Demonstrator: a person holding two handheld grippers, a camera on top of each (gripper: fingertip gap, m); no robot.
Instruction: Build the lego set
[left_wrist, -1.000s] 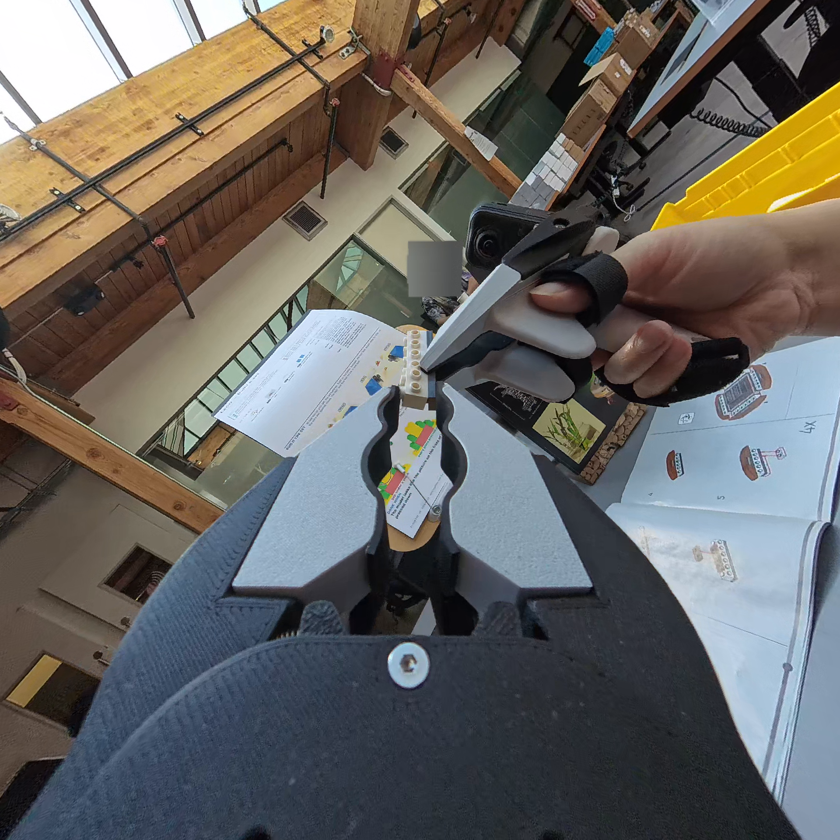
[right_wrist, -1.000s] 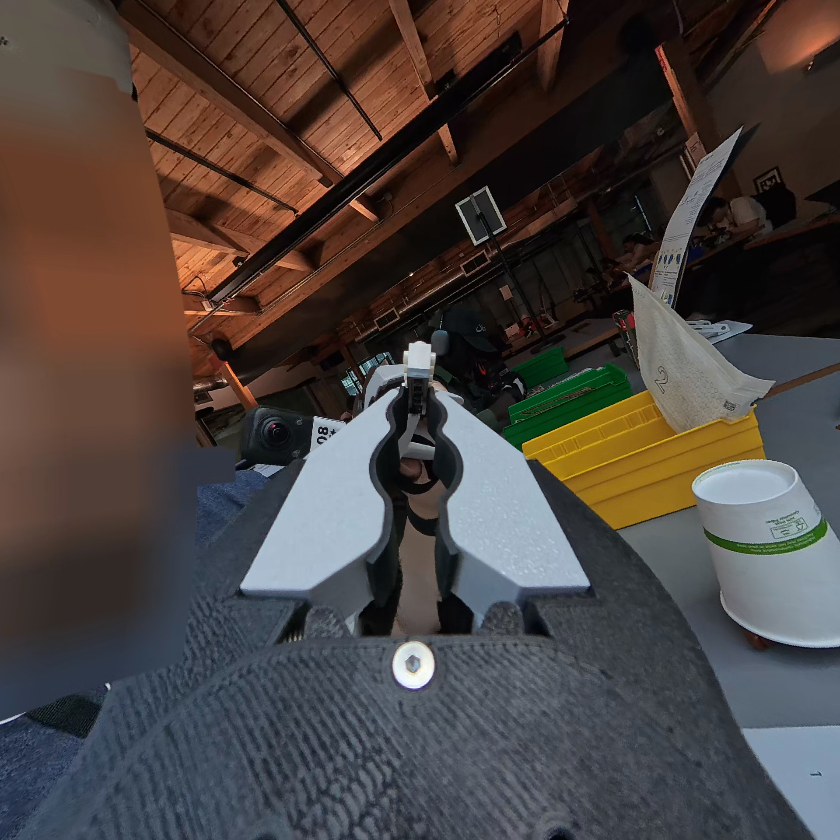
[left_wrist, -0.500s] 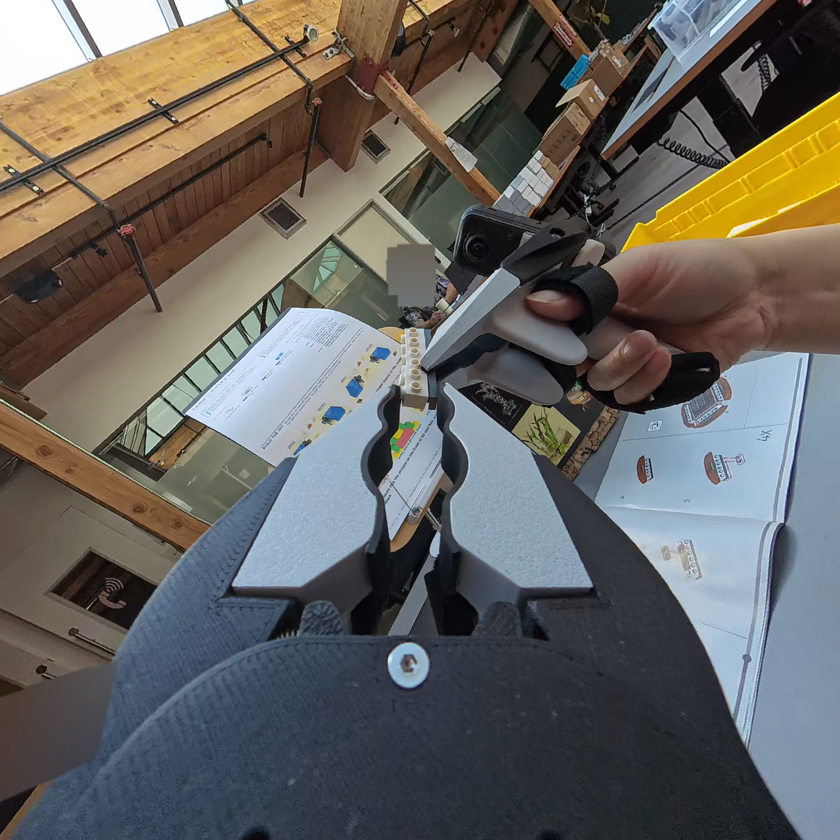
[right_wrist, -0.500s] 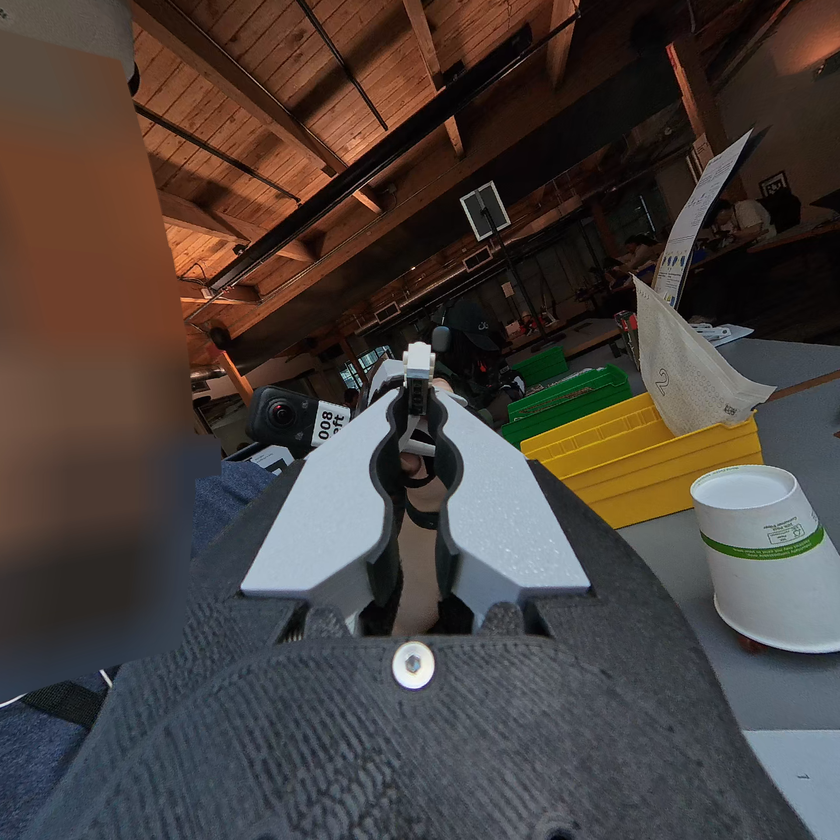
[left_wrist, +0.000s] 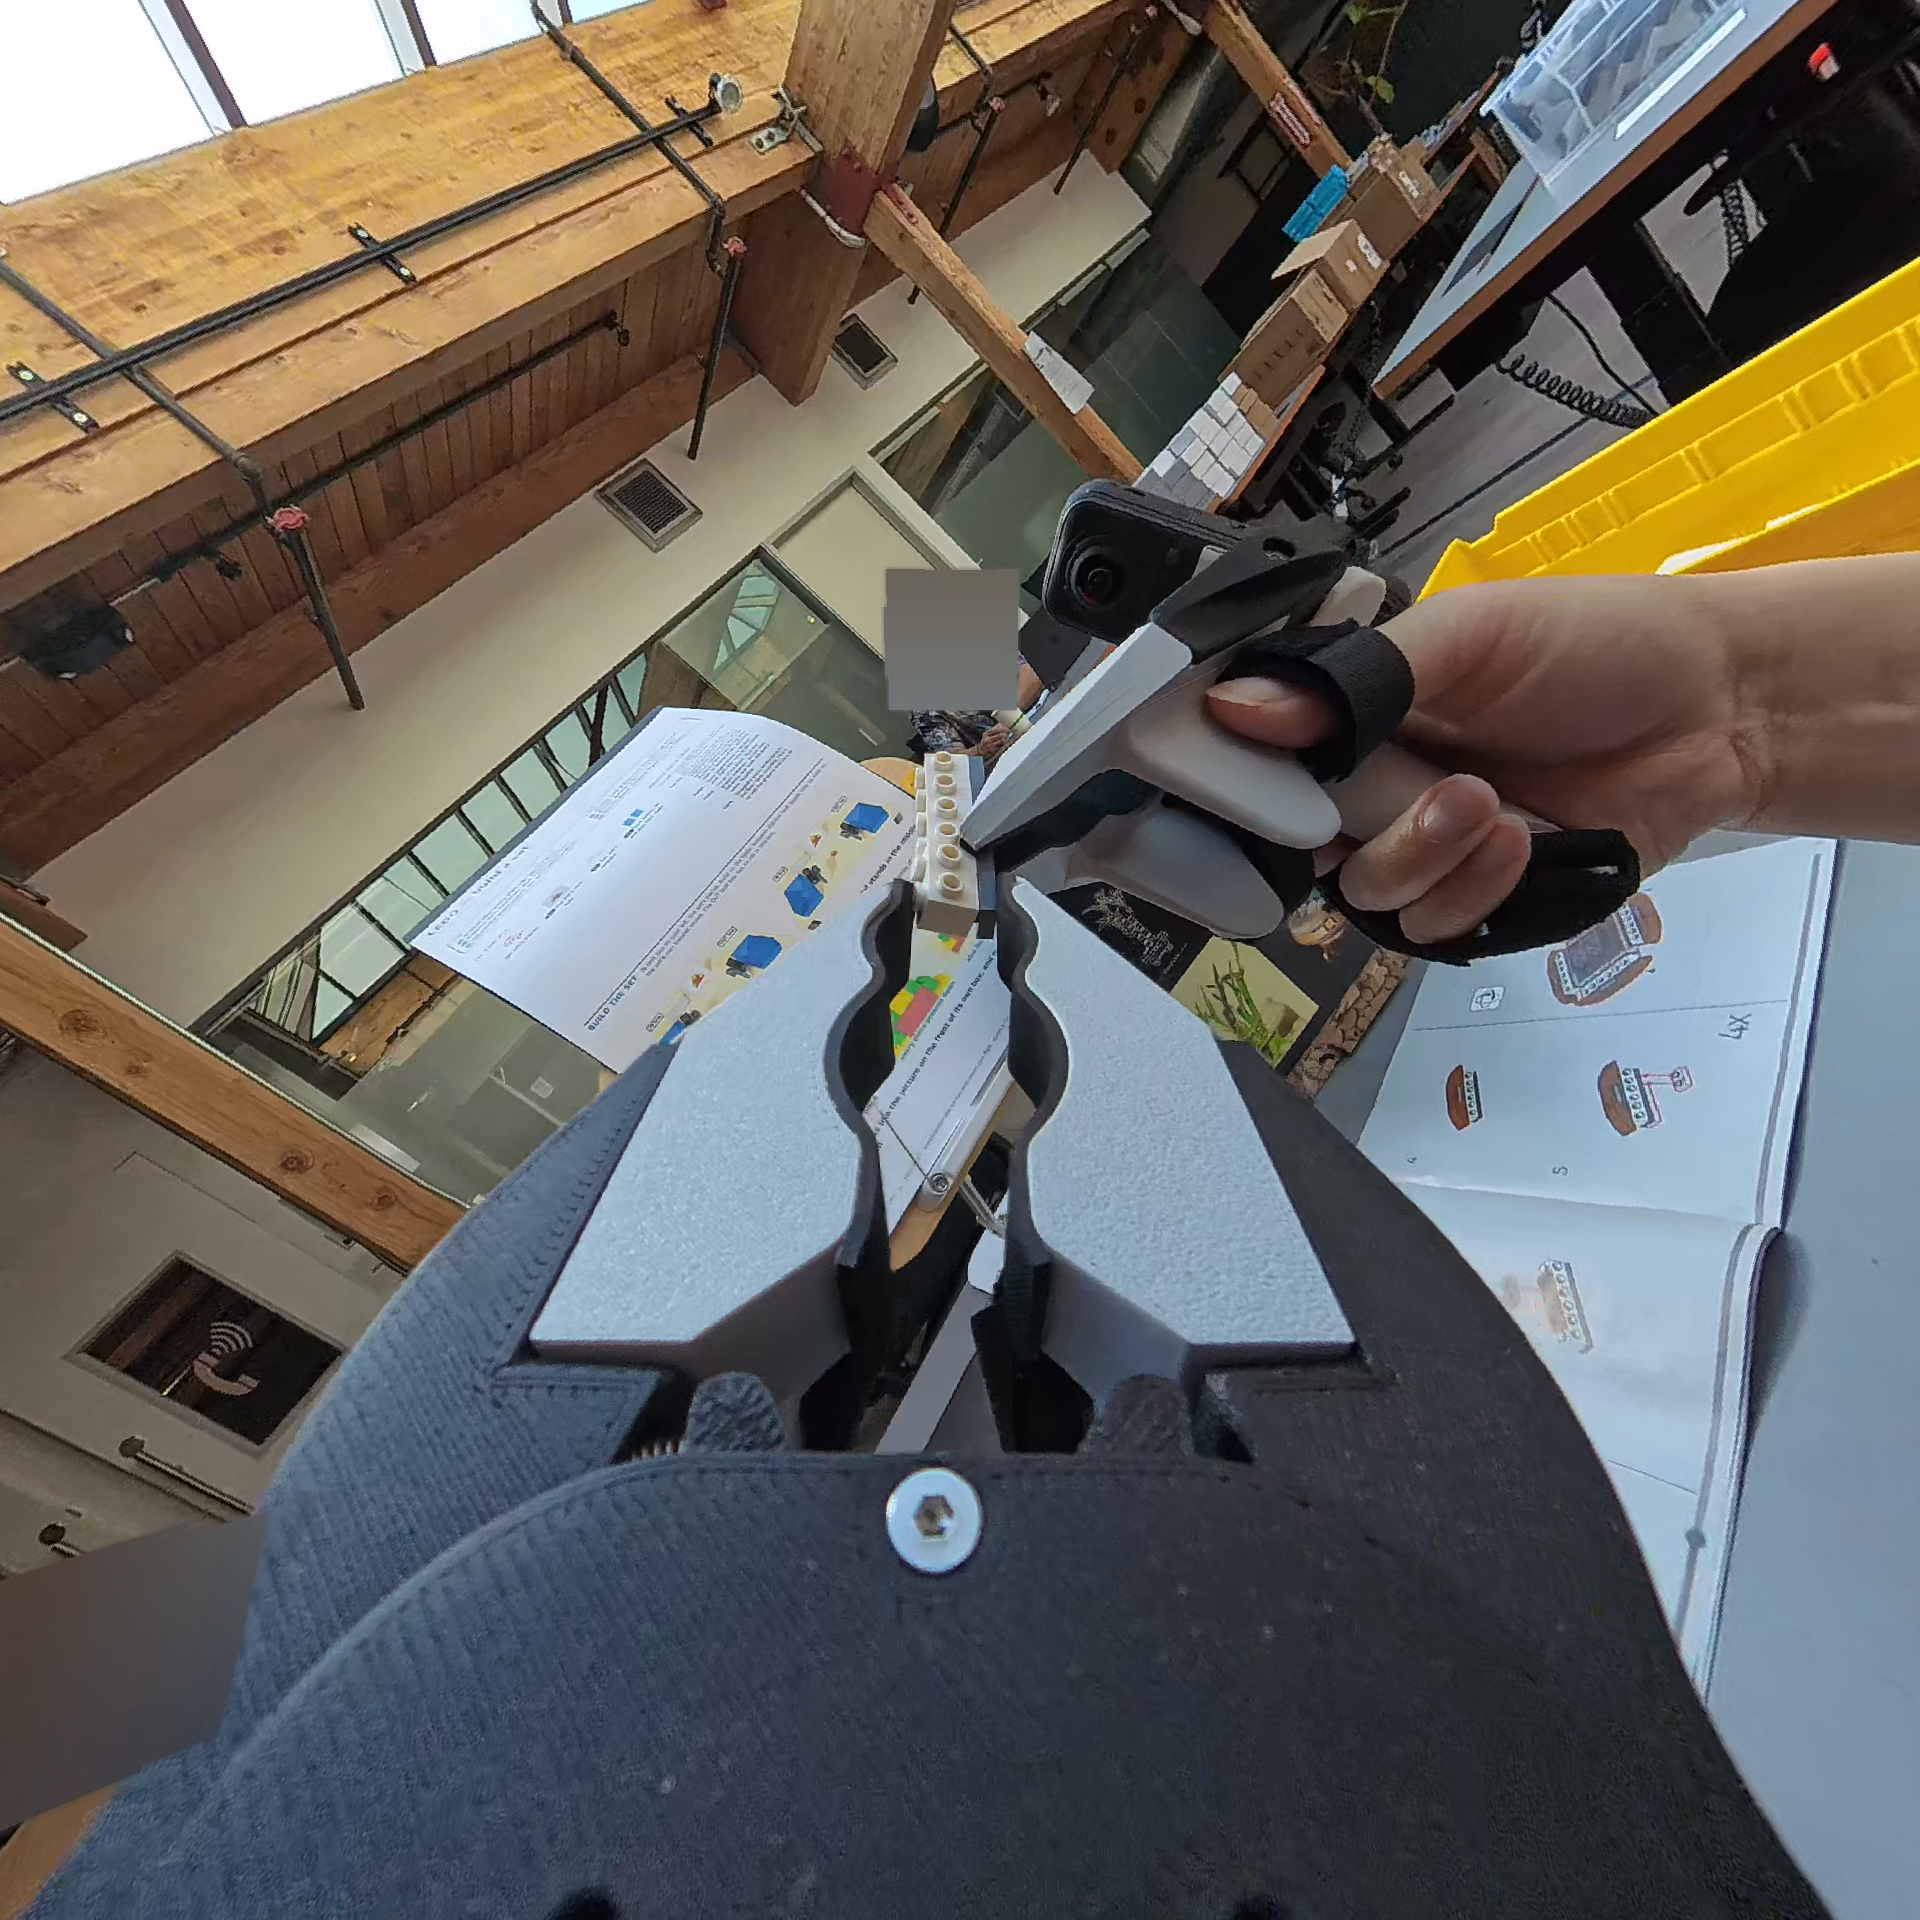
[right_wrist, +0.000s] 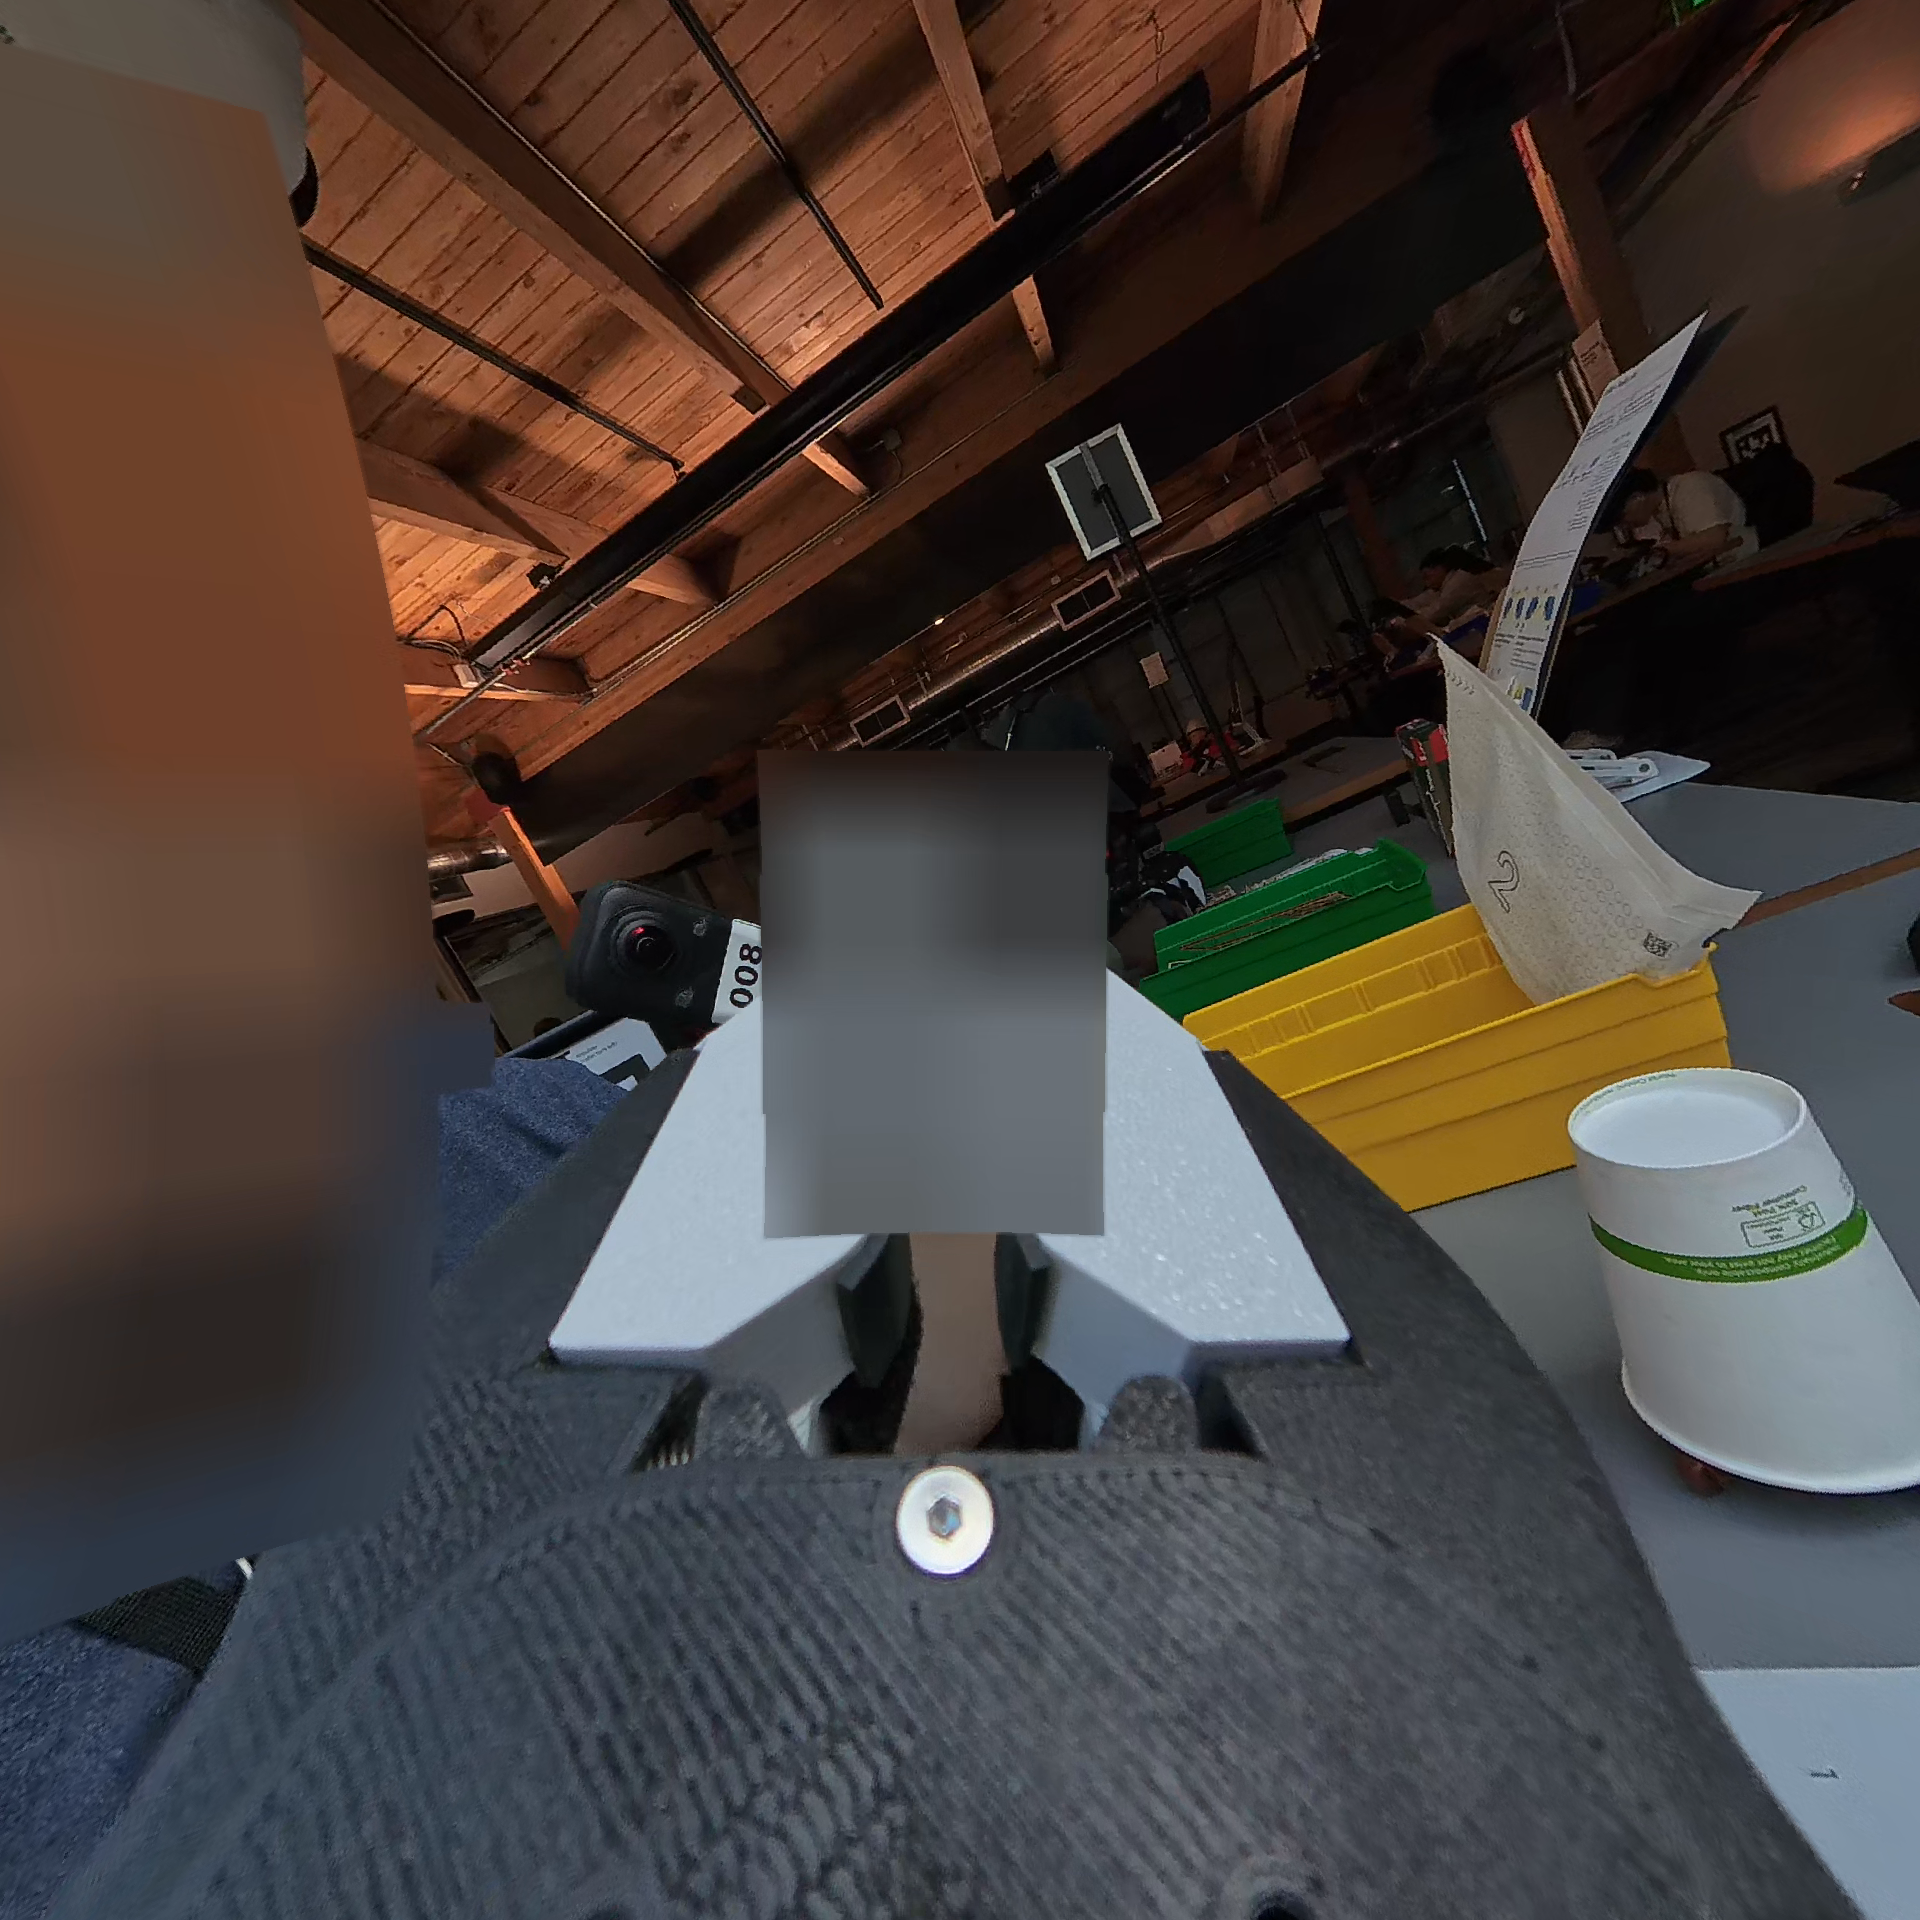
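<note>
Up off the grey surface (left_wrist: 1860, 1351), our left tongs (left_wrist: 948, 914) pinch a tan lego bar (left_wrist: 943, 847); our right tongs (left_wrist: 982, 836) touch it, grip unclear. Printed sheet (left_wrist: 665, 862) behind.

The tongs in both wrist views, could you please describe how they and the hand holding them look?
The left tongs have two light grey textured fingers with wavy black inner edges, on a ribbed black body with a silver hex screw. The right tongs taper to a point, carry a black camera, and black straps loop the hand.
</note>
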